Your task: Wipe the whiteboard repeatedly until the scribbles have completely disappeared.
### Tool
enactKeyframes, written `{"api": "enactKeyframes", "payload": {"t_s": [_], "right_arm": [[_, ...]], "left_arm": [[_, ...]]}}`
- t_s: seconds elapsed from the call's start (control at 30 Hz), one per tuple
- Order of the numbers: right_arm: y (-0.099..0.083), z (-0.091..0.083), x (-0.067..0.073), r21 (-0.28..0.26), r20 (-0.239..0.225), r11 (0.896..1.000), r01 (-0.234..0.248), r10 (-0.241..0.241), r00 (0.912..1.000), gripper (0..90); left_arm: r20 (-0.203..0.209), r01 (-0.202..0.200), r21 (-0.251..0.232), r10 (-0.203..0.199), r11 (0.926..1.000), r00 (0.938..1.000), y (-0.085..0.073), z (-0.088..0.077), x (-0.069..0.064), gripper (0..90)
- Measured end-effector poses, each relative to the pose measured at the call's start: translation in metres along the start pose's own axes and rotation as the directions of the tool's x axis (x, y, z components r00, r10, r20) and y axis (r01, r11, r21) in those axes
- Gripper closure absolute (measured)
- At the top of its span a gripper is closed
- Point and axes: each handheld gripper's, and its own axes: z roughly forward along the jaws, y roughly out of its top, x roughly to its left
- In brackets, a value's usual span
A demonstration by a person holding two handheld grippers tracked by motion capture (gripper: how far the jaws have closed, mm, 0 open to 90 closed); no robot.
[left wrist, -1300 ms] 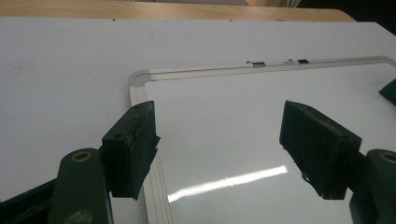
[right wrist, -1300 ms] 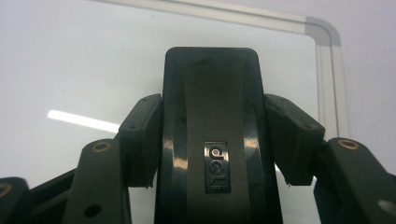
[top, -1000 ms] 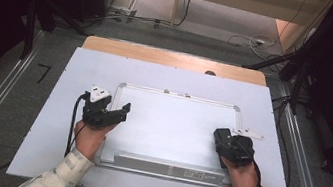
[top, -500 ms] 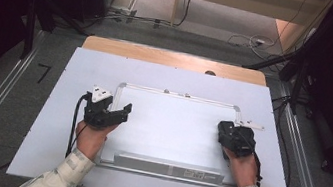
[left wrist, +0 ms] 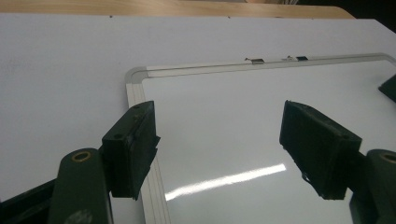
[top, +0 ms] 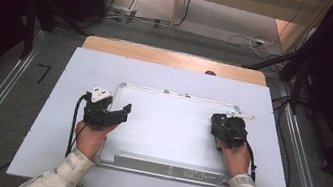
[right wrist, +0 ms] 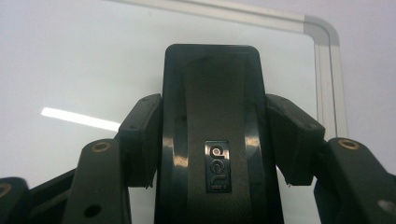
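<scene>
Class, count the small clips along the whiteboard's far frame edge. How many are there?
2. Both clips sit near the middle of the whiteboard's far frame edge: one on the left, one just right of it. Others may be hidden.

The black eraser clamped in the right tongs bears a small silver badge reading "deli".

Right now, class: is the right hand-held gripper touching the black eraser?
Touching. The right gripper view shows the right hand-held gripper with both pads pressed against the sides of the eraser, no gap.
</scene>
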Motion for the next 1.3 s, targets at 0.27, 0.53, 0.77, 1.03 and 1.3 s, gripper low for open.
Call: {"api": "enactKeyframes", "payload": {"t_s": [0.27, 0.53, 0.77, 1.03, 1.3], "right_arm": [[-0.036, -0.031, -0.007, 0.004, -0.039, 1.0, -0.002, 0.002, 0.9993, 39.2], [-0.062, -0.052, -0.012, 0.013, -0.045, 1.0, 0.003, -0.002, 0.999, 39.2], [-0.048, -0.038, -0.011, 0.002, -0.018, 1.0, 0.004, -0.004, 0.9998, 39.2], [-0.014, -0.009, -0.014, 0.003, 0.016, 1.0, -0.016, 0.016, 0.9997, 39.1], [-0.025, -0.019, -0.008, 0.007, -0.02, 1.0, 0.0, 0.001, 0.9998, 39.2]], "left_arm": [[-0.003, 0.001, -0.002, -0.001, 1.0, 1.0, -0.001, -0.001, 0.0, 27.8], [-0.003, 0.0, 0.0, 0.0, 1.0, 1.0, -0.001, -0.001, -0.001, 27.8], [-0.001, -0.003, 0.001, 0.003, 1.0, 1.0, -0.001, 0.001, -0.003, 27.8], [-0.001, -0.003, 0.005, 0.003, 1.0, 1.0, -0.001, 0.001, -0.002, 27.8], [-0.005, 0.007, 0.007, -0.007, 1.0, 1.0, -0.002, 0.001, 0.001, 27.8]]}}
